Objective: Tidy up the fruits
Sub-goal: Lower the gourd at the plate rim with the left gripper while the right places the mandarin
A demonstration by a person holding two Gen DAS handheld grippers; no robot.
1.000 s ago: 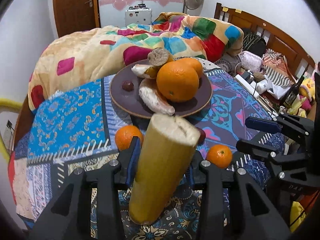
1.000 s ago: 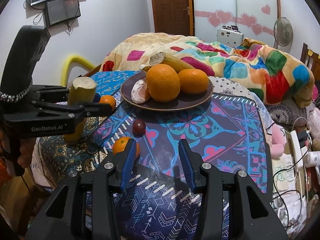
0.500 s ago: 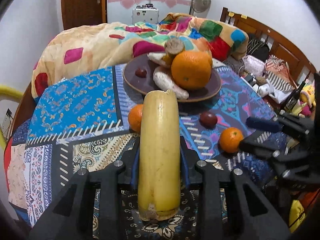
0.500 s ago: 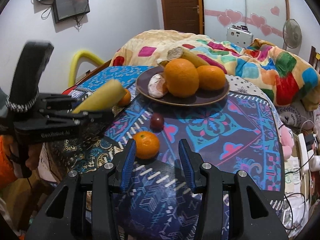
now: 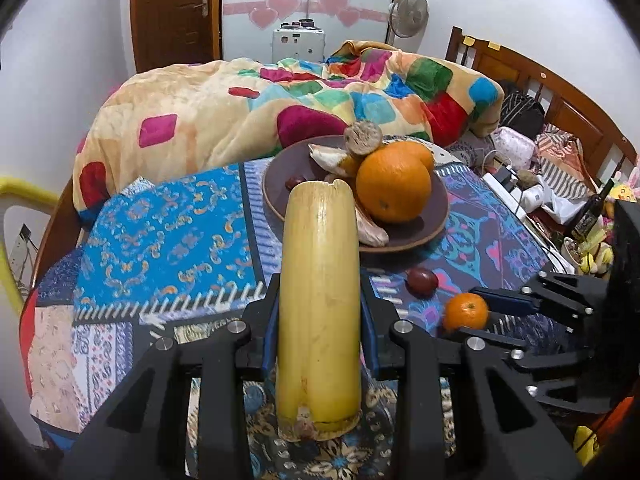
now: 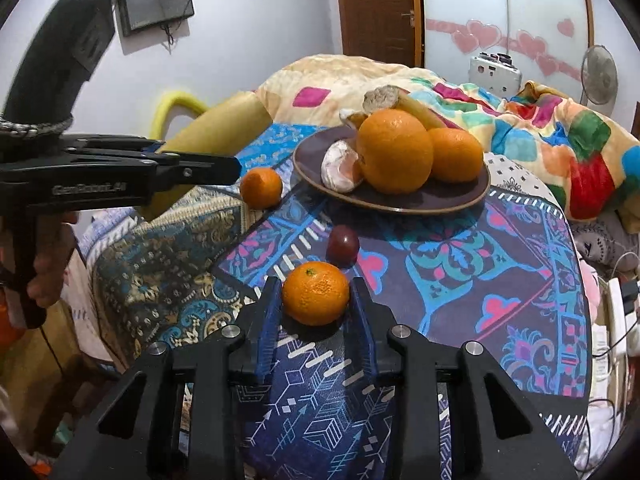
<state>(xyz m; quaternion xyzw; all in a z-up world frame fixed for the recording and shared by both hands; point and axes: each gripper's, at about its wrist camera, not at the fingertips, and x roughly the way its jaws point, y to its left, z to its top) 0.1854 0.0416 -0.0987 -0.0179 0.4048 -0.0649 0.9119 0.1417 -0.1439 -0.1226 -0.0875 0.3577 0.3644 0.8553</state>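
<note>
Jaws of my left gripper [image 5: 320, 320] are clenched on a banana piece [image 5: 320, 300], pads pressing its sides about halfway along. Jaws of my right gripper [image 6: 316, 316] are closing around a small orange [image 6: 316, 294] that sits on the table [image 6: 460, 280], low and centre in the right wrist view; I cannot tell whether the pads touch it yet.

I judge the banana piece light, soft and easy to bruise, with smooth peel that could slide, so a gentle mid-length hold suits it. Its long axis runs straight up the left wrist view, cut end pointing toward the plate [image 5: 436, 224] at upper centre.

I judge the small orange light, firm and inclined to roll; it is best held across its widest part. Being round, it has no long axis, and its stem dimple faces upward.

Loose on the table lie another small orange [image 6: 262, 187] left of the plate and a dark red fruit [image 6: 343, 245] just beyond my right jaws.
</note>
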